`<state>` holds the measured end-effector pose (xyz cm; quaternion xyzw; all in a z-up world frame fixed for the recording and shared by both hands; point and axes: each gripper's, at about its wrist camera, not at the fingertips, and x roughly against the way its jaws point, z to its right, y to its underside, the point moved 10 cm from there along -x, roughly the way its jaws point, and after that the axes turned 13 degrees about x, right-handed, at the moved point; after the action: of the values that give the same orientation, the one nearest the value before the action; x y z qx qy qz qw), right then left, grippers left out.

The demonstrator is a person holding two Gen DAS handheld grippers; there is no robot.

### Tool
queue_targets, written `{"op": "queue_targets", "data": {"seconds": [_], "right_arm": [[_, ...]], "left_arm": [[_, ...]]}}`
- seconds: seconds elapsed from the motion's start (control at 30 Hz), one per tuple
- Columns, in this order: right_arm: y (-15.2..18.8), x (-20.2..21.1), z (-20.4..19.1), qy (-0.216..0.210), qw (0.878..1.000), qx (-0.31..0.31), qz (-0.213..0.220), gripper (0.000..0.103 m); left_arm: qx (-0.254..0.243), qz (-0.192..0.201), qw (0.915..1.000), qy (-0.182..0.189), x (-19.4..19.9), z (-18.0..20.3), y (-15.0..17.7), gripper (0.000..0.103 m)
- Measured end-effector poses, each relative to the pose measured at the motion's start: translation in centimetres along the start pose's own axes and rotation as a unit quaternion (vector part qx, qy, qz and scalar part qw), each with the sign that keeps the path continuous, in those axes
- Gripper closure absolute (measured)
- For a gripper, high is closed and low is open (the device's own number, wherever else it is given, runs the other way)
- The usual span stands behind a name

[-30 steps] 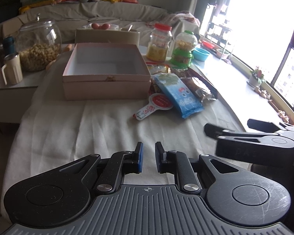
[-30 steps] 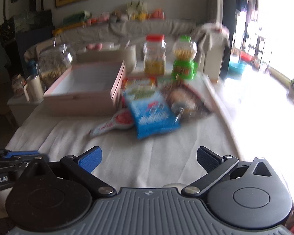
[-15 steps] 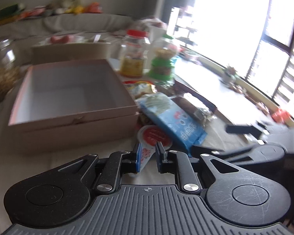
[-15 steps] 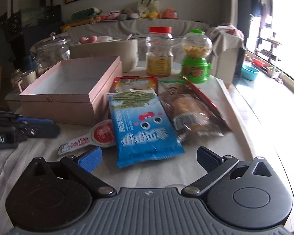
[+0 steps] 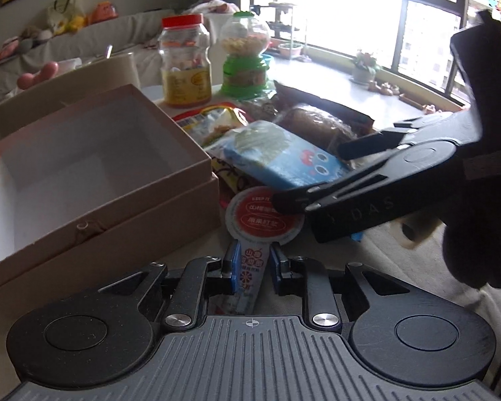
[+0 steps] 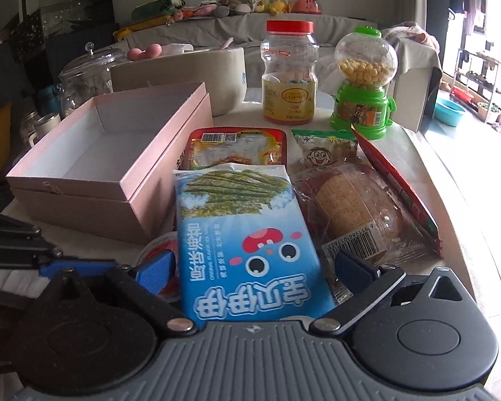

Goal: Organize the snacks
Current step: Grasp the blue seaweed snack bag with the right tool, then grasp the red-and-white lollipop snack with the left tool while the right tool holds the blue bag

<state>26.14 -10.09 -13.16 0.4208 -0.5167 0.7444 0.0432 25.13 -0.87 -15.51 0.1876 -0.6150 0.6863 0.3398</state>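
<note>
A sofa (image 6: pixel 284 26) lined with plush toys (image 6: pixel 230 5) stands behind the table; a blue basin (image 6: pixel 451 111) sits right.

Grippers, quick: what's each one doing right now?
Left gripper: jaws opening, the lollipop-shaped snack packet's stem between them, not clamped.
Right gripper: wide, closing around the blue snack bag, not gripping yet.

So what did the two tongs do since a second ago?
Both came forward to the snacks. The left tongs are opening around the stem of the red lollipop-shaped packet. The right tongs are closing, and the blue snack bag now lies between them, not yet gripped. The pink box, jar and other snacks stayed put.
</note>
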Motion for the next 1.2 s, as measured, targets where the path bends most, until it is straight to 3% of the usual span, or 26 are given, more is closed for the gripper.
{"op": "queue_targets", "data": {"seconds": [0.03,0.17,0.3,0.37,0.7,0.93,1.07,1.2], "right_arm": [[0.1,0.1,-0.2,-0.004,1.000,-0.002,-0.002,0.014],[0.7,0.8,-0.6,-0.014,1.000,-0.014,-0.008,0.018],[1.5,1.6,-0.8,-0.016,0.999,-0.032,-0.016,0.018],[2.1,2.3,-1.0,-0.015,0.999,-0.039,-0.019,0.018],[5.7,6.5,-2.2,-0.003,0.999,-0.046,-0.027,0.018],[6.4,6.3,-1.3,0.055,0.998,-0.032,-0.030,0.013],[6.8,6.3,-0.6,0.048,0.997,-0.051,-0.023,0.009],[7.2,6.1,-0.4,0.052,0.998,-0.039,-0.017,0.005]], "left_arm": [[0.001,0.002,1.0000,-0.005,-0.2,-0.1,-0.1,0.078],[-0.015,0.007,0.9997,-0.016,-0.7,0.1,-0.4,0.079],[-0.015,0.010,0.9996,-0.023,-0.1,-0.2,0.1,0.081],[-0.003,0.008,0.9997,-0.022,0.5,-0.5,0.7,0.088],[0.050,-0.030,0.9980,-0.026,6.7,-1.9,6.1,0.089],[0.094,-0.007,0.9955,-0.011,6.2,-2.1,3.2,0.087],[0.031,-0.020,0.9991,0.022,3.8,0.3,1.3,0.086],[-0.057,-0.024,0.9980,0.008,1.9,2.1,0.6,0.085]]}}
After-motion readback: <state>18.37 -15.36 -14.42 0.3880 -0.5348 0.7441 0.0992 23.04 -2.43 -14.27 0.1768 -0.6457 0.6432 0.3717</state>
